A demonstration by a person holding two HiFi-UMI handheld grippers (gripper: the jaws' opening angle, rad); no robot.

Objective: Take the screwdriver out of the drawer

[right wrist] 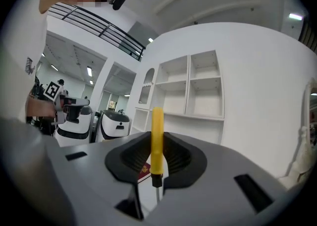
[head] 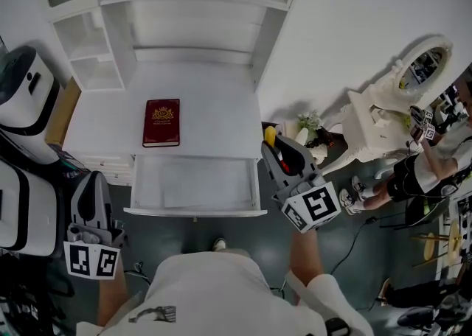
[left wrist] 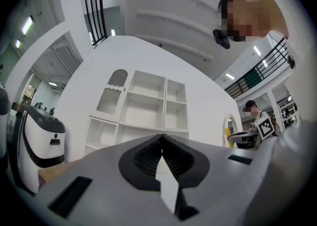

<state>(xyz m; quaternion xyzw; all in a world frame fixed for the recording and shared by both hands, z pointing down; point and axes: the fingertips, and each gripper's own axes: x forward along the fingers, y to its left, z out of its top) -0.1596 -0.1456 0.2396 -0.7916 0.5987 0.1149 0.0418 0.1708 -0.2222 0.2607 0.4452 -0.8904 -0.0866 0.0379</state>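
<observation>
My right gripper [head: 276, 147] is held up to the right of the open drawer [head: 144, 189], shut on a yellow-handled screwdriver [head: 271, 135]. In the right gripper view the yellow handle [right wrist: 157, 136] stands upright between the pads, with its dark metal shaft [right wrist: 156, 190] pointing down. The drawer's white inside shows nothing in it. My left gripper [head: 91, 181] hangs low at the left, beside the drawer's front corner. Its jaws meet at the tips [left wrist: 161, 138] with nothing between them.
A red book [head: 161, 122] lies on the white cabinet top [head: 221, 106] behind the drawer, under open shelves [head: 192, 3]. White robot bodies [head: 26, 99] stand at the left. A white vanity with a mirror [head: 402, 91], flowers [head: 310, 124] and a person [head: 435, 169] are at the right.
</observation>
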